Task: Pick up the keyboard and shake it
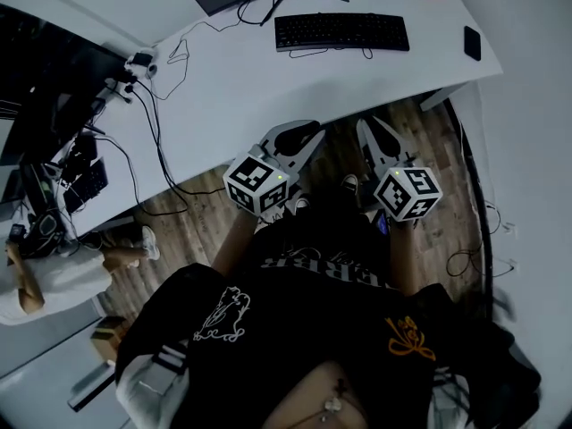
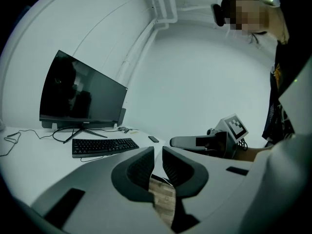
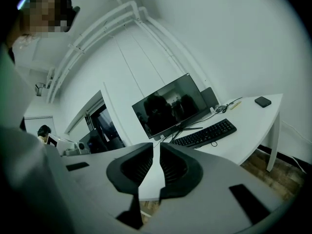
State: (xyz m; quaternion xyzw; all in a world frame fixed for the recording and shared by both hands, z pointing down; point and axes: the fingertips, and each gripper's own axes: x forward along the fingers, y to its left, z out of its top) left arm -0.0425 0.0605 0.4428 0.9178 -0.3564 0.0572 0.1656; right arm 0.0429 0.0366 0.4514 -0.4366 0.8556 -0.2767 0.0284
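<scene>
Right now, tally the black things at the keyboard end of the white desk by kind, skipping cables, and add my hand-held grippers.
keyboard: 1
monitor: 1
small flat black item: 1
hand-held grippers: 2, the left hand-held gripper and the right hand-held gripper, both empty
Total: 5

Dim, cool blue-grey cast is seen in all three views. The white desk [image 1: 268, 88] is lit evenly and shadows are kept soft. The lower half of the head view is underexposed, with detail lost in dark clothing. Strong fisheye bending is seen at the edges, with black vignetted corners in both gripper views. Faint reflections are carried on the monitor [image 3: 170, 106]. The keyboard [image 1: 341, 31] is rendered sharp; near foregrounds are softened.
</scene>
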